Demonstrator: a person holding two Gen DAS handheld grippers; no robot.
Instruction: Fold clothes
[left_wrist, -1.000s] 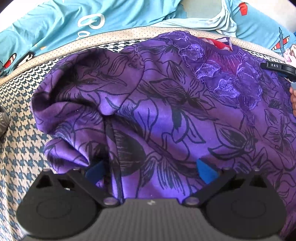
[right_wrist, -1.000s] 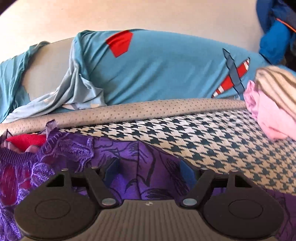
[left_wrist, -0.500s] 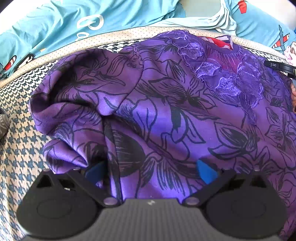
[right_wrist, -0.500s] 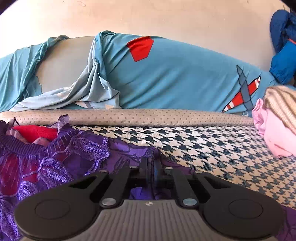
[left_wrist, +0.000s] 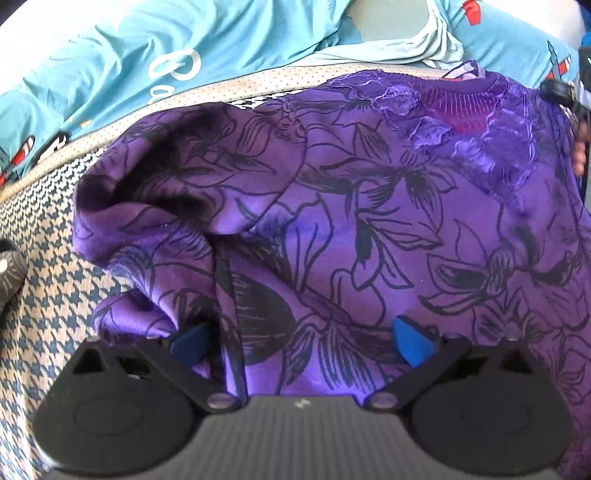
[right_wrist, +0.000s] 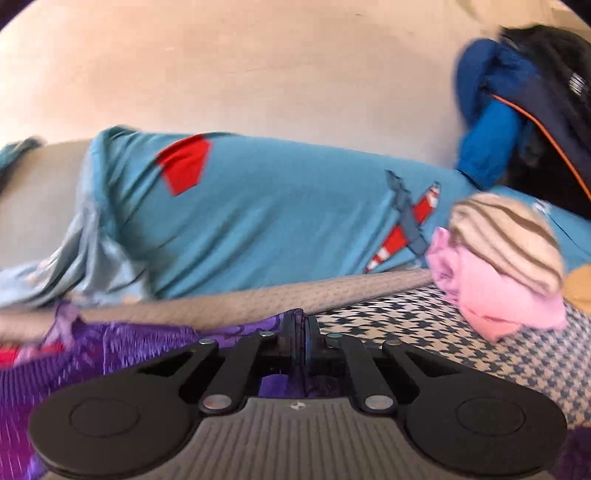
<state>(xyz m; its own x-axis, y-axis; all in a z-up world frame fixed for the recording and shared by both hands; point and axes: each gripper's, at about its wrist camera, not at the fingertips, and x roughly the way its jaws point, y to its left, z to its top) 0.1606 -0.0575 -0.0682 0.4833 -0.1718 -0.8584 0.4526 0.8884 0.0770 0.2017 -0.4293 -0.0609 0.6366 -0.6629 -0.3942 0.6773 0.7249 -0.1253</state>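
Note:
A purple garment (left_wrist: 351, 229) with black flower print and a lace neckline lies spread on a houndstooth-patterned bed. My left gripper (left_wrist: 299, 341) is open, its blue pads wide apart with the garment's near cloth bunched between them. My right gripper (right_wrist: 298, 334) is shut on the garment's edge (right_wrist: 147, 339) and holds that edge lifted off the bed. The right gripper also shows at the far right of the left wrist view (left_wrist: 561, 90).
The houndstooth cover (right_wrist: 461, 343) has a beige piped border (right_wrist: 258, 299). A blue pillow with plane print (right_wrist: 280, 218) lies behind it. A pile of pink and striped clothes (right_wrist: 502, 266) sits at the right. A blue jacket (right_wrist: 491, 118) hangs by the wall.
My right gripper closed on the garment's edge and has lifted it, the view rising. The left gripper stayed open in place while the cloth shifted slightly.

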